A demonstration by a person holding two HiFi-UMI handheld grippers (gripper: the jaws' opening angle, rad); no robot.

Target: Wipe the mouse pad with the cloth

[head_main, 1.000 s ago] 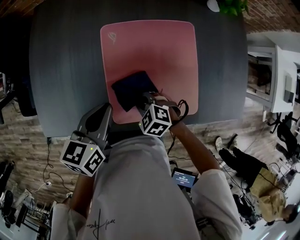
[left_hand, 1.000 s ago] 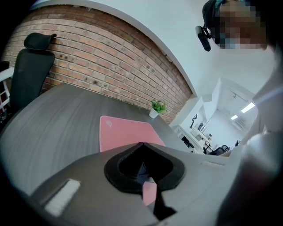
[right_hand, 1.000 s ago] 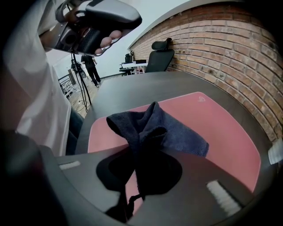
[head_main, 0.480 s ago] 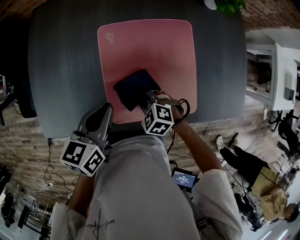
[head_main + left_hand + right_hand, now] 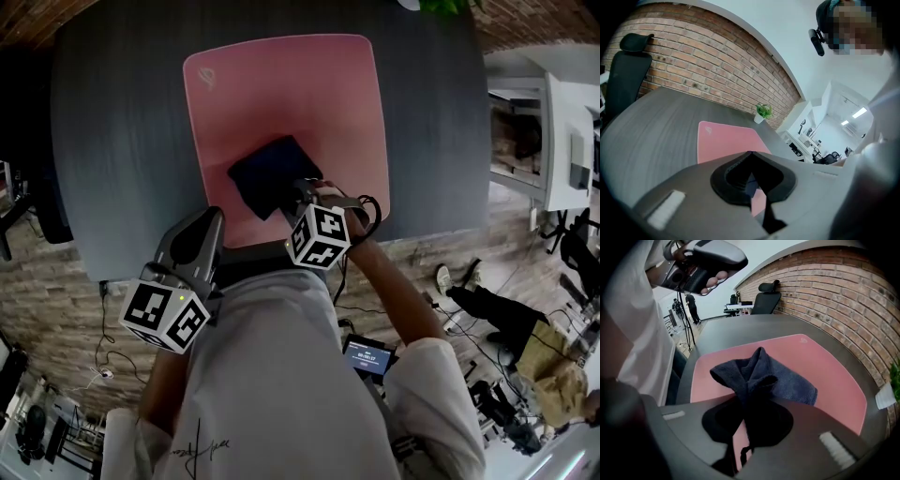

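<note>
Since 1 s ago: right gripper (image 5: pixel 296 193) w/ bunched dark navy terry cloth (image 5: pixel 267 173) nudged a touch right.
Gripper clamped on cloth, on near half of pink rounded-rectangle mouse pad (image 5: pixel 300 94), dark grey counter (image 5: pixel 122 141). Left gripper (image 5: pixel 210 223) closed, empty, near-left. Best: press cloth flatter, overlapping strokes twd far edge.

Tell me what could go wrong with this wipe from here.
The cloth is bunched in the right gripper; only part lies flat, so it may wipe just a narrow strip.
The left gripper hangs off the mouse pad, so nothing pins it; it could slide.
A long stroke might reach the potted plant.
</note>
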